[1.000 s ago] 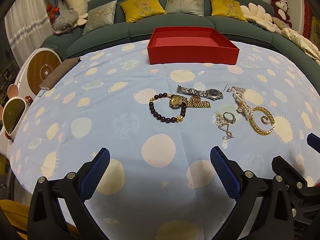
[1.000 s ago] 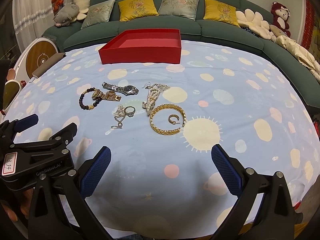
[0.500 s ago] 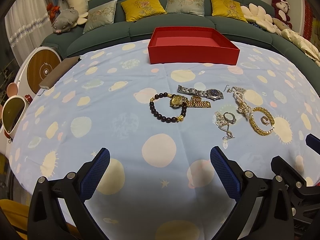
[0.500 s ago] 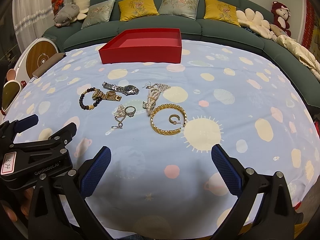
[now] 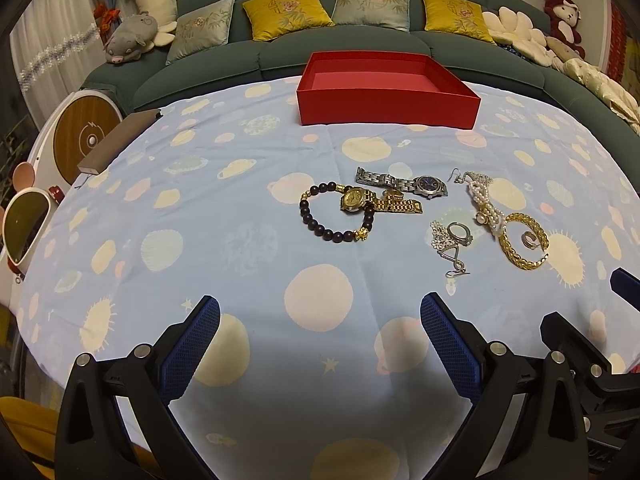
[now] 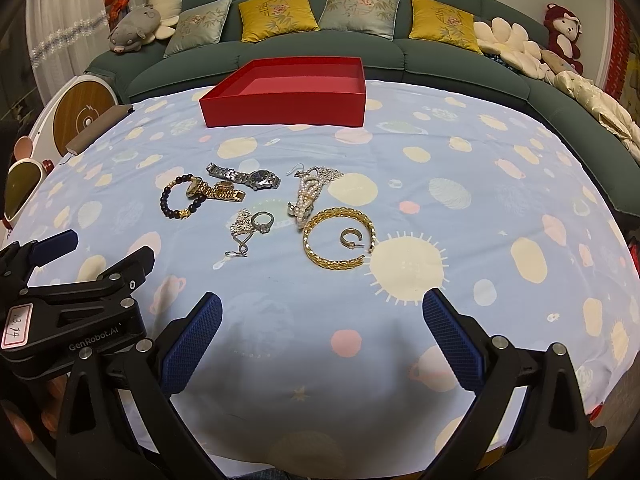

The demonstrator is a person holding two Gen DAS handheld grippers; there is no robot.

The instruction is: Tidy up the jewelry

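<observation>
Several jewelry pieces lie mid-table on a blue patterned cloth: a dark bead bracelet (image 5: 320, 224), a gold watch (image 5: 380, 201), a silver watch (image 5: 404, 184), a pearl piece (image 5: 486, 204), a gold bangle (image 6: 339, 243) with a small hoop inside, and a silver ring (image 6: 262, 221). An empty red box (image 5: 386, 107) stands behind them. My left gripper (image 5: 320, 336) is open and empty near the front edge. My right gripper (image 6: 322, 334) is open and empty, to the right of the left one.
A green sofa (image 5: 360, 52) with cushions curves behind the table. A brown book (image 5: 116, 140) lies at the table's left edge. Round white devices (image 5: 76, 132) stand to the left. Plush toys sit on the sofa ends.
Both views have crept slightly toward the table; the jewelry and box have not moved. Both grippers stay open.
</observation>
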